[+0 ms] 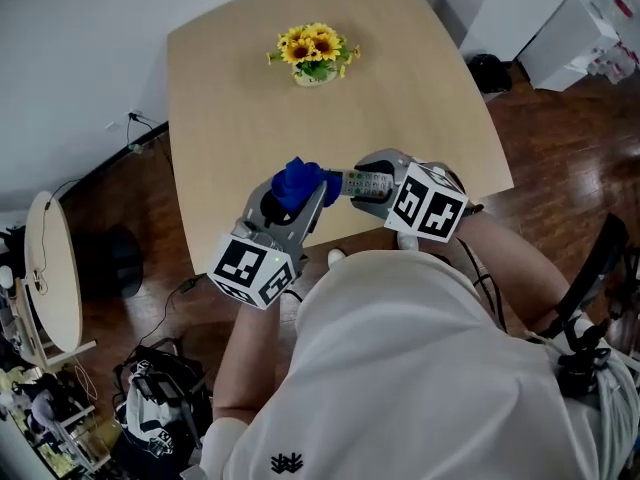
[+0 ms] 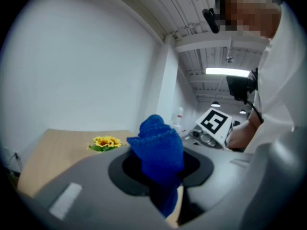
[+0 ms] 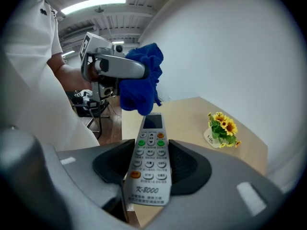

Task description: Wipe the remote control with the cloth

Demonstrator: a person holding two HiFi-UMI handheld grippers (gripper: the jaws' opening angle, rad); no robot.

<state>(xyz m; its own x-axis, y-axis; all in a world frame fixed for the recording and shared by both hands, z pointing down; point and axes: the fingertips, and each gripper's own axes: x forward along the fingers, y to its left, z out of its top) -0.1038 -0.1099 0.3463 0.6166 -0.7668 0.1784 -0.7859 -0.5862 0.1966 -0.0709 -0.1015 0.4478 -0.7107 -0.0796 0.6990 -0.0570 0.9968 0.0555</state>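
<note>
My right gripper (image 3: 148, 169) is shut on a grey remote control (image 3: 149, 158) with coloured buttons, held face up above the wooden table (image 3: 187, 114). The remote (image 1: 366, 182) points left toward my left gripper (image 1: 300, 203). That left gripper (image 2: 160, 176) is shut on a bunched blue cloth (image 2: 157, 150). In the head view the blue cloth (image 1: 298, 182) sits at the remote's far end. In the right gripper view the cloth (image 3: 139, 83) hangs over the remote's screen end, touching or just above it.
A small vase of yellow sunflowers (image 1: 315, 54) stands at the far side of the table (image 1: 240, 108). The table's near edge lies under my hands. A round side table (image 1: 52, 268) and a bag with cables (image 1: 160, 398) are on the dark floor to the left.
</note>
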